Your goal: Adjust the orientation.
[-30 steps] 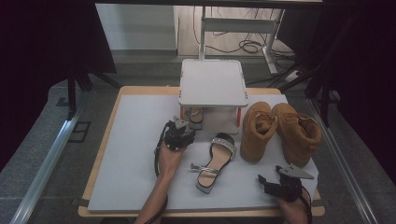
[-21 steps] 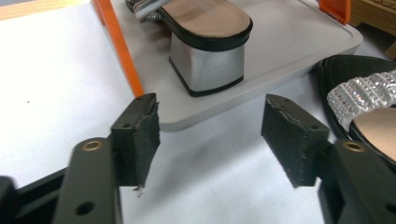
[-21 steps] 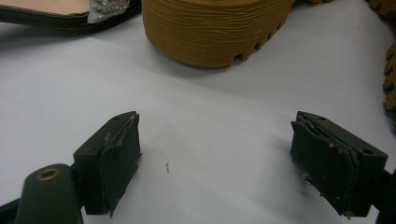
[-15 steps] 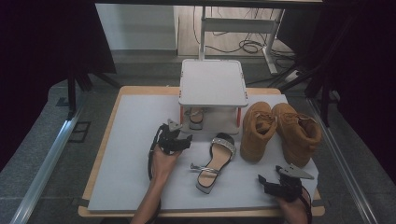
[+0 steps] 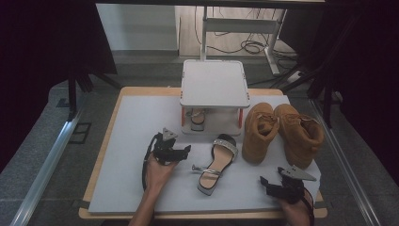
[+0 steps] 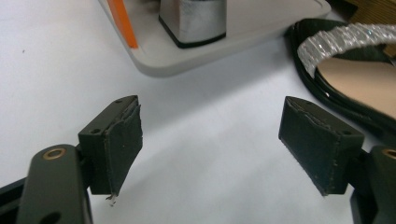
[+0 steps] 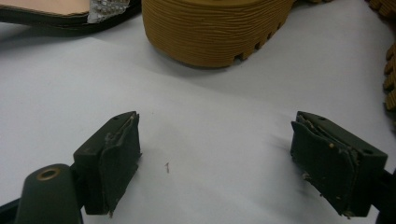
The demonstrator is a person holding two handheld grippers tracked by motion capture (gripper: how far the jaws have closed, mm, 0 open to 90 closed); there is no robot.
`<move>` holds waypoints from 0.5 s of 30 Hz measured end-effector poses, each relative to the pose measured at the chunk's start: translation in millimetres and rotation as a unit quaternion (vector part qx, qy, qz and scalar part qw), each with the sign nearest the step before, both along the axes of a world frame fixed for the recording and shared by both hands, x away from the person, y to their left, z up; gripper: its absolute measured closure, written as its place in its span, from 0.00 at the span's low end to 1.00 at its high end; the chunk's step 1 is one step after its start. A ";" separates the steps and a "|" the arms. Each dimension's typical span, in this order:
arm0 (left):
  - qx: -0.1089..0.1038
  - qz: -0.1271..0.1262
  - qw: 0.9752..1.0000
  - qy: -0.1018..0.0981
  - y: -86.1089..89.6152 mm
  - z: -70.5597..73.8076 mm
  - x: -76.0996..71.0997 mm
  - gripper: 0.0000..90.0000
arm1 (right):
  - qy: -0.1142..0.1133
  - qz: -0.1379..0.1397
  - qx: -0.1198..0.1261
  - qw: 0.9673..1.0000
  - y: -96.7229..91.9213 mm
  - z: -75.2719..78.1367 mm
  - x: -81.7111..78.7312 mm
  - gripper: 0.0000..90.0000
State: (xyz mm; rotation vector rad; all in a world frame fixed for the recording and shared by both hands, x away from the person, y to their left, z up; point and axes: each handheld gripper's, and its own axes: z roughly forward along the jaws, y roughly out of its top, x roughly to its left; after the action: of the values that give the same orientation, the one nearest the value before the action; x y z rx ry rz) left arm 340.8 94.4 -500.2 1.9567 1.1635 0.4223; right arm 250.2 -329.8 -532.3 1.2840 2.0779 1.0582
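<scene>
A silver-strapped sandal (image 5: 197, 117) stands on the lower shelf of the white rack (image 5: 214, 84); its block heel (image 6: 194, 21) is close ahead in the left gripper view. The matching sandal (image 5: 216, 162) lies on the white mat, right of my left gripper (image 5: 184, 151). That gripper's jaws have just been opening and now stand wide with nothing between them (image 6: 210, 144). Two tan boots (image 5: 261, 129) (image 5: 299, 134) stand right of the rack. My right gripper (image 5: 264, 184) rests open and empty at the near right (image 7: 215, 154), facing a boot sole (image 7: 210, 28).
The white mat (image 5: 136, 122) covers a wooden table (image 5: 101, 160). The rack base (image 6: 196, 65) lies just ahead of the left jaws, with the loose sandal (image 6: 350, 70) to their right. Dark curtains and metal frames flank the table.
My left gripper has drawn back from the rack toward the near edge, and its jaws have opened wider. The right gripper has not moved.
</scene>
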 end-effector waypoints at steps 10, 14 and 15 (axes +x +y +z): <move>0.018 -0.015 1.000 -0.008 6.5 -2.5 -30.2 0.35 | 0.000 0.000 0.000 1.000 0.0 0.0 0.0 0.18; 0.022 -0.018 1.000 -0.008 9.1 -5.7 -39.3 0.41 | 0.000 0.000 0.000 1.000 0.1 0.0 0.0 0.18; 0.022 -0.019 1.000 -0.006 10.0 -6.5 -42.0 0.42 | 0.000 0.000 0.000 1.000 0.0 0.0 0.0 0.18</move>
State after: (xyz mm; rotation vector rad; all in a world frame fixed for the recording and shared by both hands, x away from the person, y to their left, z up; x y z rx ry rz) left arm 298.8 104.4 -506.7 2.0084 1.1173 0.4422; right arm 250.2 -329.8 -532.3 1.2837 2.0779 1.0579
